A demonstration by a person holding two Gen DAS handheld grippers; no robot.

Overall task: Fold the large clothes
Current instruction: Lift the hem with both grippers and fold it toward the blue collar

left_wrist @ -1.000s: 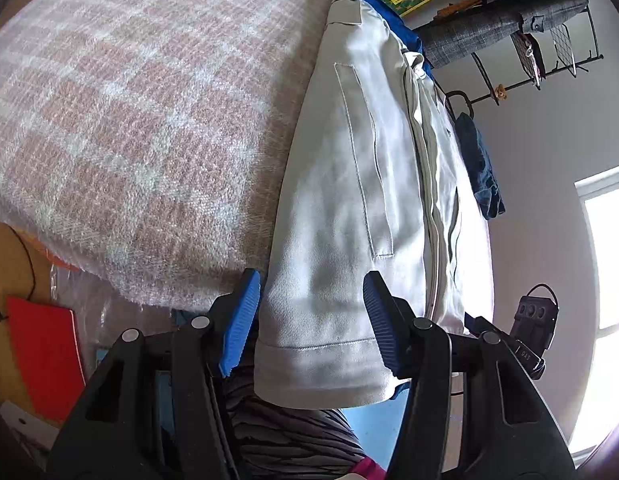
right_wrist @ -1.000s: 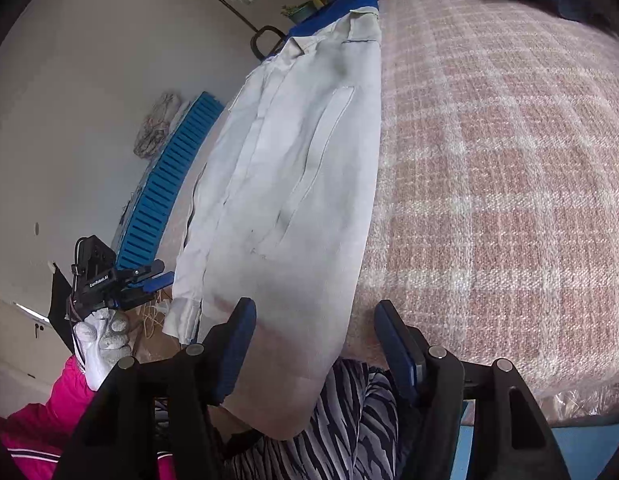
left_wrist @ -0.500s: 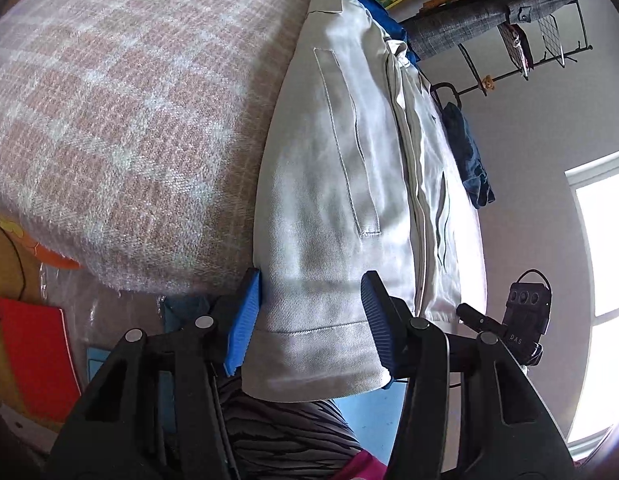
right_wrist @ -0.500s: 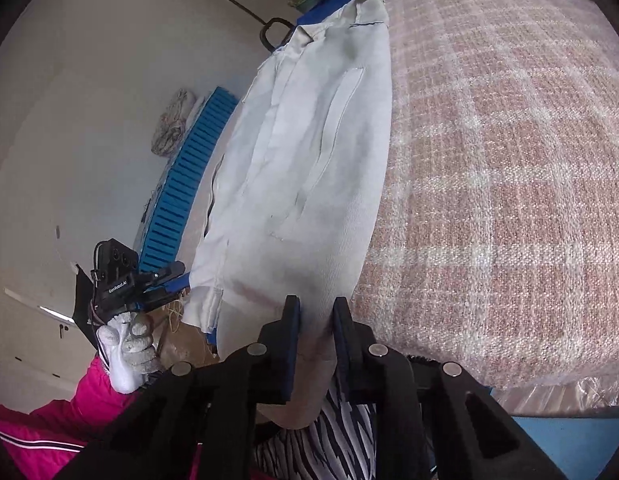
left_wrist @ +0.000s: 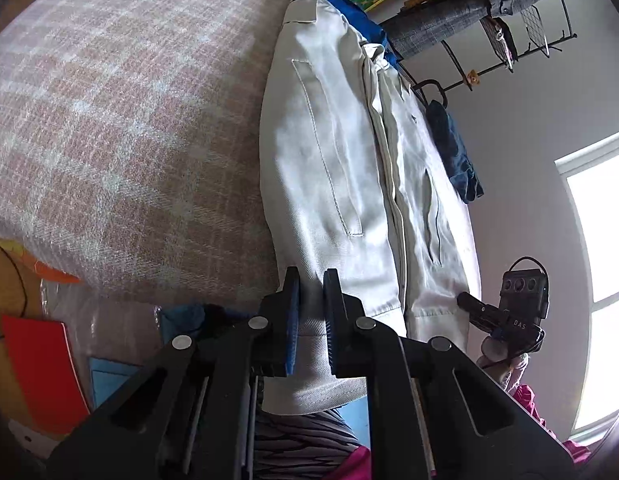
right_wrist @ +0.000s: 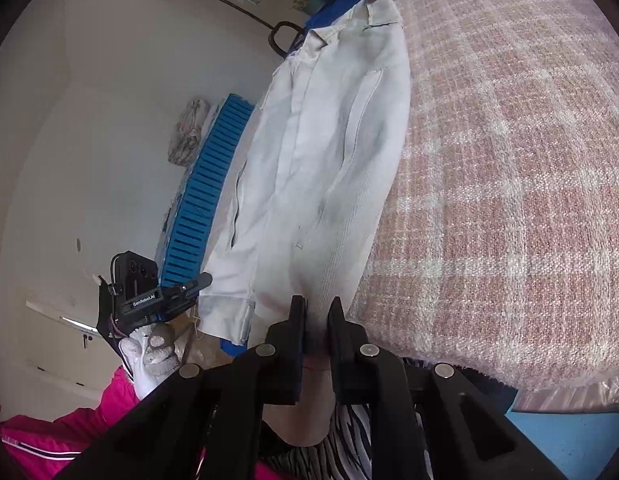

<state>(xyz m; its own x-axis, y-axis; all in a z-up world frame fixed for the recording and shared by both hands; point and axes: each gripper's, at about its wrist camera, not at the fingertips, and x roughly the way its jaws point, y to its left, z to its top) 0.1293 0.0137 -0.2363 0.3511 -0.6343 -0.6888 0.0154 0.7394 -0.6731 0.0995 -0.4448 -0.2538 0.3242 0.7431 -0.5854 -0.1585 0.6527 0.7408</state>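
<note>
- The left gripper [left_wrist: 309, 312] is clamping the near hem of the pale grey jacket [left_wrist: 341, 168]; its jaws have just been closing, and the cloth is pinched between the blue pads, which are standing nearly together.
- The right gripper [right_wrist: 316, 328] is likewise gripping the jacket's [right_wrist: 329, 168] near hem at another corner; its jaws have just been closing too, with fabric squeezed between the dark fingers.
- Counting: two grippers are working, one jacket is lying out, and one plaid blanket [left_wrist: 121, 128] in pink and white is covering the surface beneath it.
- The jacket is stretching away from both grippers, lengthwise toward the far end of the blanket, with its lower hem hanging over the near edge where the pads are biting.
- In the left wrist view the jacket is lying along the right side of the blanket; in the right wrist view it is lying along the left side.
- A gloved hand [right_wrist: 149, 356] in a pink sleeve [right_wrist: 69, 428] is holding the left gripper, seen from the right wrist camera.
- A blue slatted crate [right_wrist: 209, 196] is standing by the wall, well apart from the jacket.
</note>
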